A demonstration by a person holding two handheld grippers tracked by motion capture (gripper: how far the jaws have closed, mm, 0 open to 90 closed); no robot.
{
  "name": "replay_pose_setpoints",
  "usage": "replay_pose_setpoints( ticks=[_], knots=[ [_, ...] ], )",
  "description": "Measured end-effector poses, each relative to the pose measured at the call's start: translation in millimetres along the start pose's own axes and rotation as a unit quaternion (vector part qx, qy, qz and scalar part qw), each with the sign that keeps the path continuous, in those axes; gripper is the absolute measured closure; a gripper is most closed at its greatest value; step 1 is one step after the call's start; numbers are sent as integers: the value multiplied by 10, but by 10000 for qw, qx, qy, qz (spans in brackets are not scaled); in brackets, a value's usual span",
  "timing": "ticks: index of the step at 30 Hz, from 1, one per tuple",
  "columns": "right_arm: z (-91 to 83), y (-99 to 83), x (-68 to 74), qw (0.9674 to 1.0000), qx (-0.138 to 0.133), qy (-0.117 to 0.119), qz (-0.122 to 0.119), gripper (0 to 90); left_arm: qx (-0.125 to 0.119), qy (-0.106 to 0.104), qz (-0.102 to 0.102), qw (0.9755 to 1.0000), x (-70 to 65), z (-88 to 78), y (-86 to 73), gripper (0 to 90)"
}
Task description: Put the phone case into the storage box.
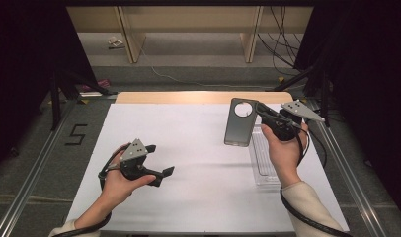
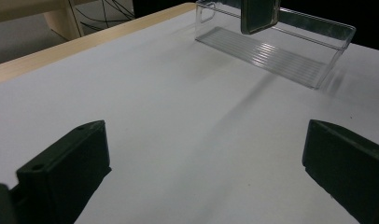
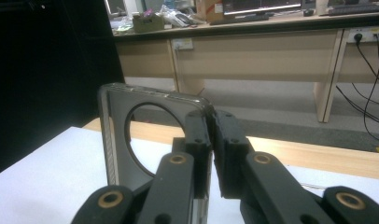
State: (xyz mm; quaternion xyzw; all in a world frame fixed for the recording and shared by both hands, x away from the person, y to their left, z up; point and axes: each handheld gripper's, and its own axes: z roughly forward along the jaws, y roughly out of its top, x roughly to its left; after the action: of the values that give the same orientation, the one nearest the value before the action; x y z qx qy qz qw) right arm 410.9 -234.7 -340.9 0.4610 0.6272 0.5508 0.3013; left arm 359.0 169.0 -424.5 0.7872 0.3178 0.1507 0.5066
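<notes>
**While the case hangs over the bin's far end, the drop depends on lining up two long axes**

Because the right tool is clamped on one edge of the grey phone case, the case rides clear of the table, held up with its round camera cut-out at the far end. In the right gripper view the two black jaws pinch the case's rim, nearly touching each other. The clear plastic bin lies flat on the white surface just beside and below the case, toward the person and slightly to the right; its long axis runs from near to far. The case's long axis runs much the same way, so I judge that the coming move is mostly a short carry back and down, keeping the case parallel with the bin walls.

The left tool rests well apart on the left half of the table, jaws spread wide with nothing between them, pointing toward the bin. The right hand is plainly the nearer one.
</notes>
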Motion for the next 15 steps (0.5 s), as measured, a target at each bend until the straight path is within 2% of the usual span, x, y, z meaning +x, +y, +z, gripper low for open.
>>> replay_pose_setpoints(
  ticks=[15],
  knots=[
    [-31, 41, -80, 9999, -75, -67, 19, 854, -2, -4, -9, 10000, 4, 2, -1, 2]
  ],
)
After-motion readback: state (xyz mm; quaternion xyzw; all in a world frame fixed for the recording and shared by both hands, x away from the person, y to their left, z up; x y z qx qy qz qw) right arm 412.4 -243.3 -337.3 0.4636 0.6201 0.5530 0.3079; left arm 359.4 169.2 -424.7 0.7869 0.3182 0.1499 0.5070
